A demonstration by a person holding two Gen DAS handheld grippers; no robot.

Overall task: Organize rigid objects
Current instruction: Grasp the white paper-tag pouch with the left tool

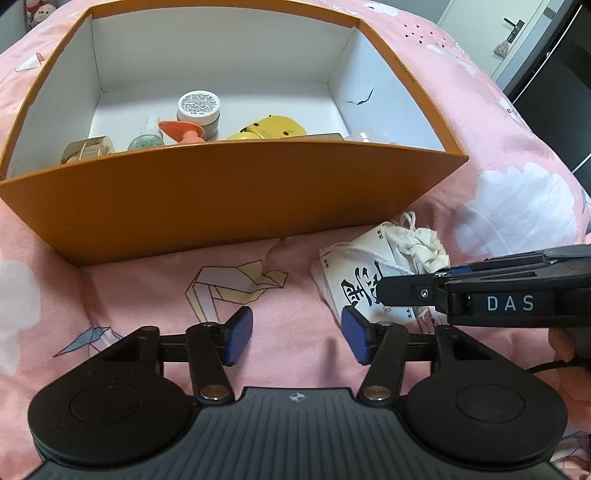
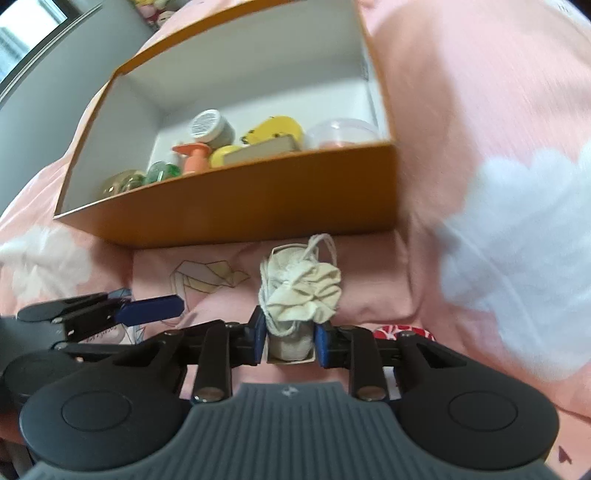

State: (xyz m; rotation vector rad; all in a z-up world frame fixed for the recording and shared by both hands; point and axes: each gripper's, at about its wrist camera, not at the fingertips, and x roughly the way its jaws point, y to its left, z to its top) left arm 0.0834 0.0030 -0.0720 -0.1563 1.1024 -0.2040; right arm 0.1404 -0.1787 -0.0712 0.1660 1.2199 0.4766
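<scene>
An orange box (image 1: 221, 199) with white inside walls stands on the pink bedspread; it also shows in the right wrist view (image 2: 258, 199). Inside it lie a white-lidded jar (image 1: 198, 110), a yellow toy (image 1: 271, 129), an orange piece (image 1: 184, 133), a small glitter bottle (image 1: 147, 138) and a gold item (image 1: 86, 147). A white drawstring pouch (image 1: 373, 273) with black characters lies in front of the box. My right gripper (image 2: 290, 338) is shut on the pouch (image 2: 299, 291). My left gripper (image 1: 297, 338) is open and empty just left of it.
The right gripper's body (image 1: 498, 295) reaches in from the right across the left wrist view. The left gripper's finger (image 2: 151, 308) shows at the left of the right wrist view. A clear round container (image 2: 341, 133) sits in the box's right corner. A door (image 1: 517, 33) stands at far right.
</scene>
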